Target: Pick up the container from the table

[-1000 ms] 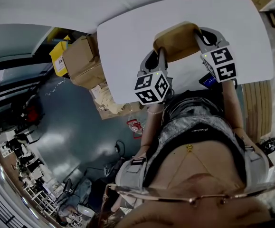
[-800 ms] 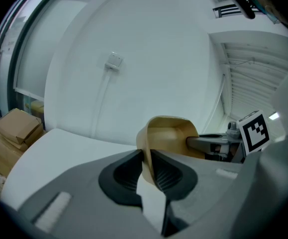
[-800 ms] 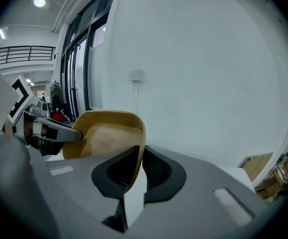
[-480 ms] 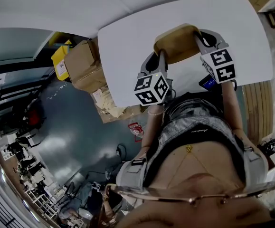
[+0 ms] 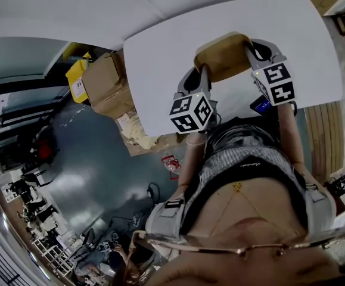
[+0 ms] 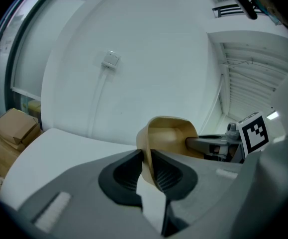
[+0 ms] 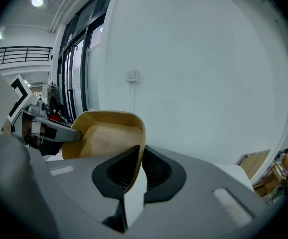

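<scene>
Clamping done: left gripper [image 6: 146, 166] jaws pinch the container [image 5: 223, 55] rim at 9 o'clock, right gripper [image 7: 140, 166] jaws, just closing, at 3 o'clock; lift off the tabletop [image 5: 160, 52] appears pending.

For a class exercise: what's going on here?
A person holds a gripper in each hand. The left gripper and the right gripper pinch opposite walls of a tan container over the white table. The right gripper's jaws have just been closing on that wall. Whether the container has left the table isn't clear.

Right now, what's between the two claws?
The tan container, seen in the head view: the left gripper pinches one wall, and the right gripper, its jaws just closed further, pinches the opposite wall.
</scene>
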Demonstrator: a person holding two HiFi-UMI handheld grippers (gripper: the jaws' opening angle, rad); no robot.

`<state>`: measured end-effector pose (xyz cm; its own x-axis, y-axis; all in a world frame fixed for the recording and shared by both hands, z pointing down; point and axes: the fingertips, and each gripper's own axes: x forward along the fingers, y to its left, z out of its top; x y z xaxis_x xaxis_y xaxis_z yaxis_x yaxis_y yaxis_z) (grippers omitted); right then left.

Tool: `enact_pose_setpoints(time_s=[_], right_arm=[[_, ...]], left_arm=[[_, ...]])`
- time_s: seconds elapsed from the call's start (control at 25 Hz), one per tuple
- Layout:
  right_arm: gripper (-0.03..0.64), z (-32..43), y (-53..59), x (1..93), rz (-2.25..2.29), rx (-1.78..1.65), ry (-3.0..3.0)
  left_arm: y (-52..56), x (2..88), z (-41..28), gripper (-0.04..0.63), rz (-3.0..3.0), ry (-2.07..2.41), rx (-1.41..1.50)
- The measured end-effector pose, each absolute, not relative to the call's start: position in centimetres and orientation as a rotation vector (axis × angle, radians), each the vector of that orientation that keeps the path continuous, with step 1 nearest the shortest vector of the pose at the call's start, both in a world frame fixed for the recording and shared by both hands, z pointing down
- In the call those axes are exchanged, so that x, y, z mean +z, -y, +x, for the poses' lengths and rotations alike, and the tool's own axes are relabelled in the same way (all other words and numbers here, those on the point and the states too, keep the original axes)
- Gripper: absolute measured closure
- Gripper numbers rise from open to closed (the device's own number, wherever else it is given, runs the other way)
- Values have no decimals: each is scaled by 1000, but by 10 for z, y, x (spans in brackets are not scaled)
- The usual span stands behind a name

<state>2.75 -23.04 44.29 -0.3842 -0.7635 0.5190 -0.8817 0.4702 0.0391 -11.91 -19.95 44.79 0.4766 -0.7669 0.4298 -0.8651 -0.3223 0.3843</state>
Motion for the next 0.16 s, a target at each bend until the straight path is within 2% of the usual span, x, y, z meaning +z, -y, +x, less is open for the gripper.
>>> enact_pose_setpoints(time_s=[0.16], right_arm=[[572, 33, 229, 445, 1373, 331, 2243]], left_arm=[[199, 448, -115, 545, 2161, 1342, 224]])
